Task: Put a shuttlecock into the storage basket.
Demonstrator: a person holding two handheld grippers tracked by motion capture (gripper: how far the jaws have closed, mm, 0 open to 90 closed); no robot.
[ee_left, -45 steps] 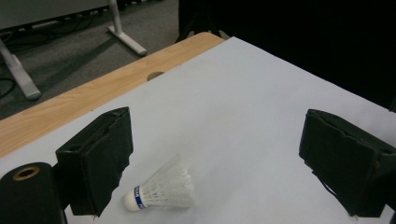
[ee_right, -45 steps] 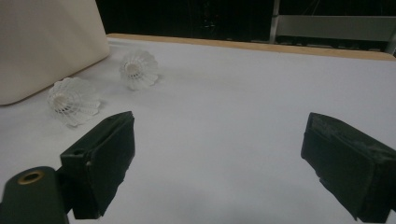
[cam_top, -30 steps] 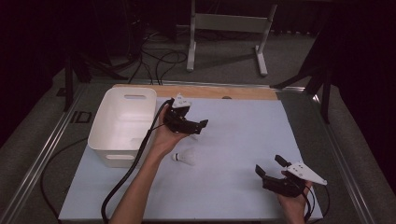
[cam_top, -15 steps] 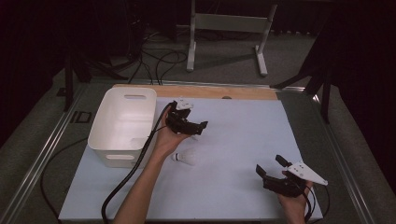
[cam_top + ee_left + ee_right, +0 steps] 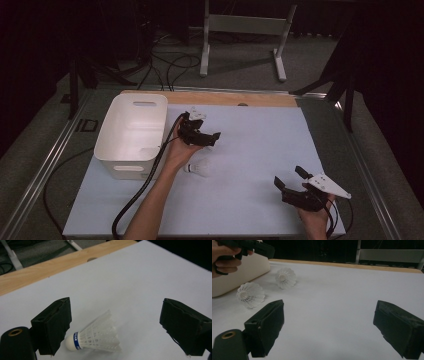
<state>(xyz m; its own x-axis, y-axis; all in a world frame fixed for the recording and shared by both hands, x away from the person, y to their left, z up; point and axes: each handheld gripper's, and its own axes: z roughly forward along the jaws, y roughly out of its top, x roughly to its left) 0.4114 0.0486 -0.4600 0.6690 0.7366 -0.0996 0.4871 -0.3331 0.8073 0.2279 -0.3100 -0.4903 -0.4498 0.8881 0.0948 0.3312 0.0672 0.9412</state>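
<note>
- Two shuttlecocks are seen lying on the pale blue table top point(image 5: 250, 165), both close to the white bin point(image 5: 131, 132) at its left side.
- In the high view, the nearer shuttlecock point(image 5: 199, 169) is found just below the person's left hand point(image 5: 179, 150), beside the bin's front corner.
- The farther shuttlecock point(image 5: 285, 277) is made out in the right gripper view, on its side with the cork turned toward that camera; the nearer one is seen at point(image 5: 250, 295).
- The left gripper point(image 5: 209, 140) is held over the farther shuttlecock, with its jaws spread wide and nothing pinched.
- In the left gripper view, that shuttlecock point(image 5: 96, 336) is shown lying on the mat between the two black jaws, its white cork with a blue band close to the left jaw; whether it is touched cannot be told.
- The right gripper point(image 5: 291, 180) is held at the table's near right corner, well apart from both shuttlecocks, its jaws wide and nothing between them.
- A bare wooden strip point(image 5: 235, 98) is left showing along the table's far edge.
</note>
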